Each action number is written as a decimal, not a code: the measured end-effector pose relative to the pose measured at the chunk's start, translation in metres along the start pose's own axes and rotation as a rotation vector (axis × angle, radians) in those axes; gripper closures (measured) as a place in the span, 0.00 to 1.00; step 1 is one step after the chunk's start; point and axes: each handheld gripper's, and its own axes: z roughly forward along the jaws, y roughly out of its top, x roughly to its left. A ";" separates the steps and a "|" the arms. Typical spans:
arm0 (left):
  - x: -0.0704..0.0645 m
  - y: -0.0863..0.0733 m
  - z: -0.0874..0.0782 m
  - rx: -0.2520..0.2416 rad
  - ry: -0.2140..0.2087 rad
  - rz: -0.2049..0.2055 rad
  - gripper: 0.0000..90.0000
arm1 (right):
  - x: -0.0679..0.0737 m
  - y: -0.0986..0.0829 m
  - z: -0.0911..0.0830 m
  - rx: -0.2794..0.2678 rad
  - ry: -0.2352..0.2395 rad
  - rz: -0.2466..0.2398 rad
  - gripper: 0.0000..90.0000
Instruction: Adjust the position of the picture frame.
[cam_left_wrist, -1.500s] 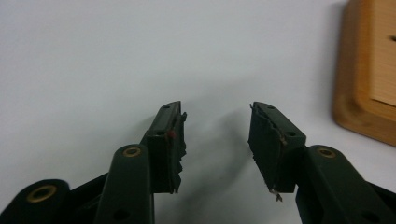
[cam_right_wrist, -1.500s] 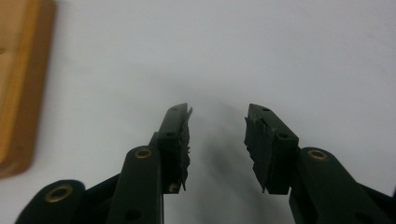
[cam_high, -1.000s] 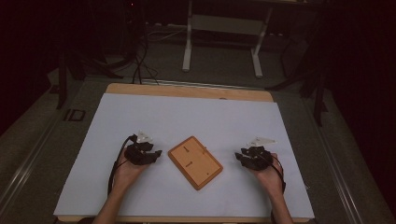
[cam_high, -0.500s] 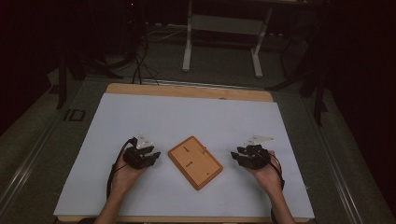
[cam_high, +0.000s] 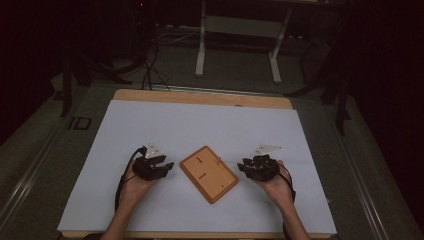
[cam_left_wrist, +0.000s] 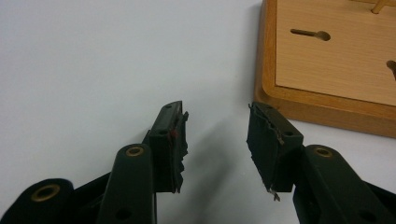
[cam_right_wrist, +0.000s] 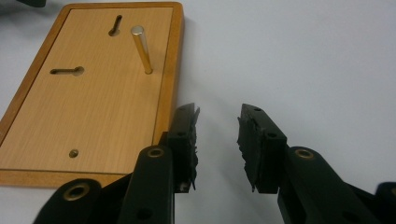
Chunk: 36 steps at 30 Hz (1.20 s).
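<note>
A flat wooden board (cam_high: 208, 173) lies at the middle of the white table, turned at an angle. It has two keyhole slots (cam_right_wrist: 67, 71) and a brass peg (cam_right_wrist: 141, 49) standing up from it. My left gripper (cam_high: 155, 168) rests just left of the board, open with nothing between its jaws; in the left gripper view (cam_left_wrist: 217, 128) the board's corner (cam_left_wrist: 327, 74) lies ahead to the right. My right gripper (cam_high: 254, 168) sits just right of the board, open and empty; in the right gripper view (cam_right_wrist: 218, 128) its left jaw is close beside the board's edge (cam_right_wrist: 100, 100).
The white table surface (cam_high: 200, 125) has a wooden strip along its far edge (cam_high: 200, 97). Beyond it, a metal frame stand (cam_high: 237, 40) and cables (cam_high: 150, 60) sit on the dark floor. A hand and forearm hold each gripper from the near edge.
Both grippers have edged a little inward toward the board. The board has not moved.
</note>
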 end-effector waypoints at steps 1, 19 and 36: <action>0.000 0.000 0.000 0.000 0.000 0.000 0.62 | 0.001 0.001 0.001 -0.002 0.000 0.000 0.73; -0.001 0.001 0.001 0.004 -0.026 0.014 0.60 | 0.016 0.015 0.018 -0.007 0.035 -0.038 0.73; -0.002 0.002 0.001 -0.002 -0.025 0.033 0.60 | 0.027 0.023 0.035 -0.006 0.053 -0.055 0.71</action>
